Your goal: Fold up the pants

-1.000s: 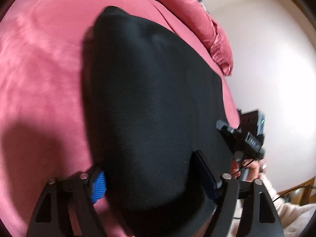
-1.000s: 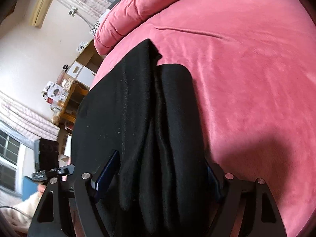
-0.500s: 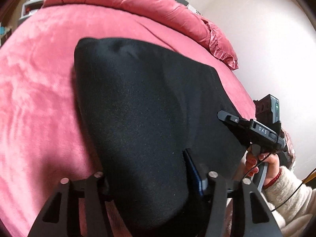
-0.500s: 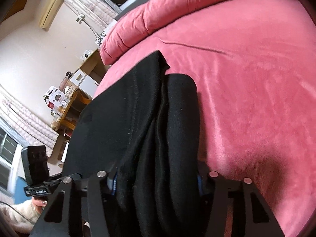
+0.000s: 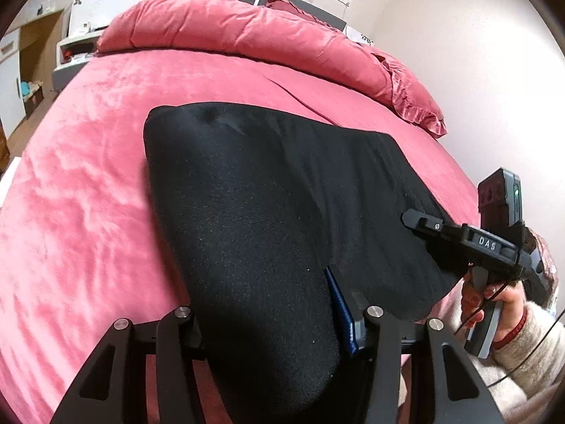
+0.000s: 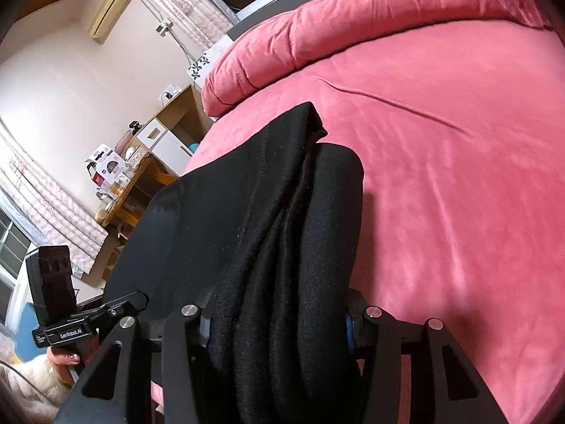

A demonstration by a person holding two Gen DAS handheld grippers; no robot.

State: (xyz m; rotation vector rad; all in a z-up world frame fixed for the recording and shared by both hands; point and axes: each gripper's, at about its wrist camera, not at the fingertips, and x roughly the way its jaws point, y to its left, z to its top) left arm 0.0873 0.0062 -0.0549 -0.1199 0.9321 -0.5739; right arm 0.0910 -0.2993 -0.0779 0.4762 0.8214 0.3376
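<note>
1. Two tools are engaged: the left tool (image 5: 268, 321) is closed on a thick bunch of the black pants (image 5: 268, 212), and the right tool (image 6: 279, 321) is likewise clamped on several gathered layers of the same garment.
2. The pants are seen spread over the pink bed (image 5: 81, 212), with the far end lying on the cover and the near edge raised in the two grips; the rolled pink duvet (image 5: 247, 35) lies well apart at the head of the bed.
3. The fabric is judged to be soft, limp and fairly thick, perhaps a knit or fleece; it is seen to sag and bunch into vertical pleats between the right tool's fingers.
4. Little weight is to be expected, and no fragility, but no stiffness either: any unsupported span is likely to droop.
5. Slipping is thought unlikely, since the fuzzy cloth should cling both to the pads and to the plush bed cover; some drag on the cover is to be expected when it is pulled.
6. Hold is best taken at the two corners of one edge, with all layers caught together, so that the edge is kept taut and the fold falls straight.
</note>
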